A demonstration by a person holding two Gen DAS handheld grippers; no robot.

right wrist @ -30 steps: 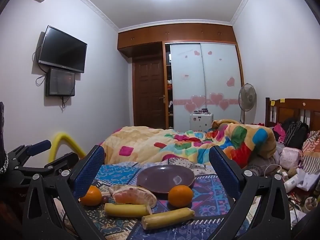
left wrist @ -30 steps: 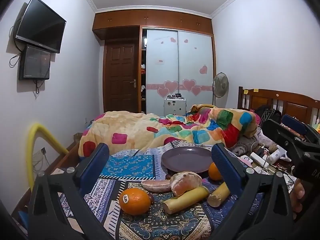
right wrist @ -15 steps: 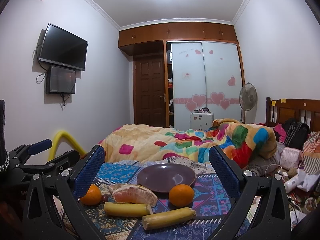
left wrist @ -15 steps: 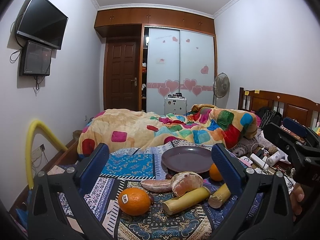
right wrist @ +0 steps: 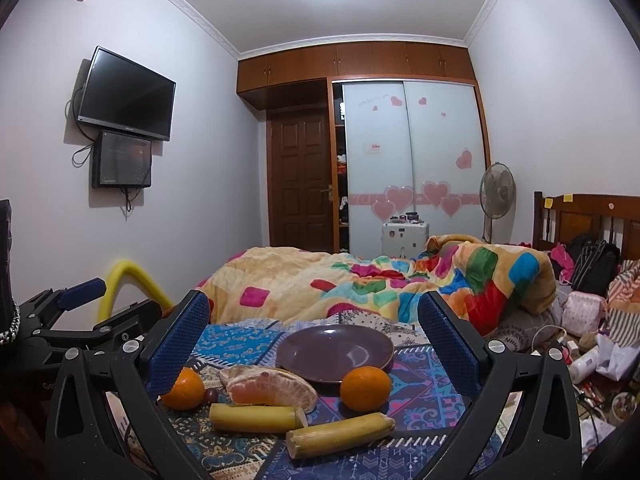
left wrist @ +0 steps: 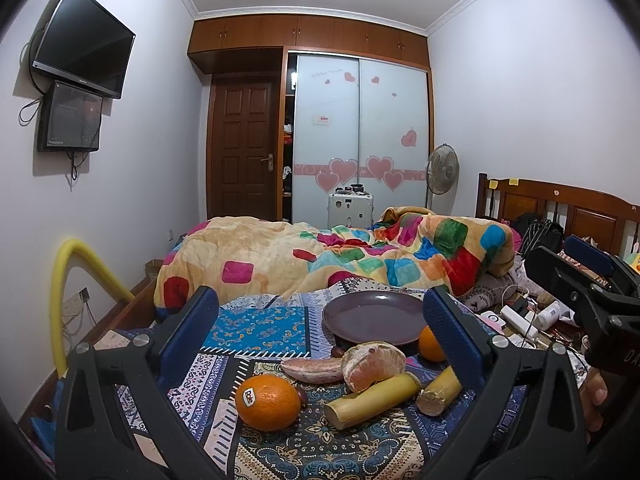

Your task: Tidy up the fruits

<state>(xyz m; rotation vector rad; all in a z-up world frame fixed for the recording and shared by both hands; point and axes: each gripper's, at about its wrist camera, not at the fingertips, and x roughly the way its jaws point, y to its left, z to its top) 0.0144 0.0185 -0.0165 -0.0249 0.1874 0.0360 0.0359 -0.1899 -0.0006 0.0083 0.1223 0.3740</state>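
Note:
A dark purple plate (left wrist: 374, 317) (right wrist: 335, 352) sits empty on a patterned cloth. In front of it lie a stickered orange (left wrist: 267, 401) (right wrist: 183, 389), a second orange (left wrist: 431, 344) (right wrist: 365, 388), a peeled pomelo piece (left wrist: 373, 365) (right wrist: 272, 389), a pinkish tuber (left wrist: 312, 369), two yellow sugarcane sticks (left wrist: 372, 400) (right wrist: 340, 434) (right wrist: 256, 417) and a small dark fruit (right wrist: 211, 393). My left gripper (left wrist: 320, 344) is open and empty, short of the fruit. My right gripper (right wrist: 312, 356) is open and empty, also short of the fruit.
A bed with a colourful quilt (left wrist: 340, 252) lies behind the cloth. Clutter of chargers and bottles (left wrist: 528, 316) sits at the right. A yellow foam tube (left wrist: 76, 288) arches at the left. The other gripper shows at the right edge (left wrist: 580, 280) and left edge (right wrist: 72, 320).
Both cameras have tilted slightly; the fruit and plate sit a little lower in the views. Nothing on the cloth has moved.

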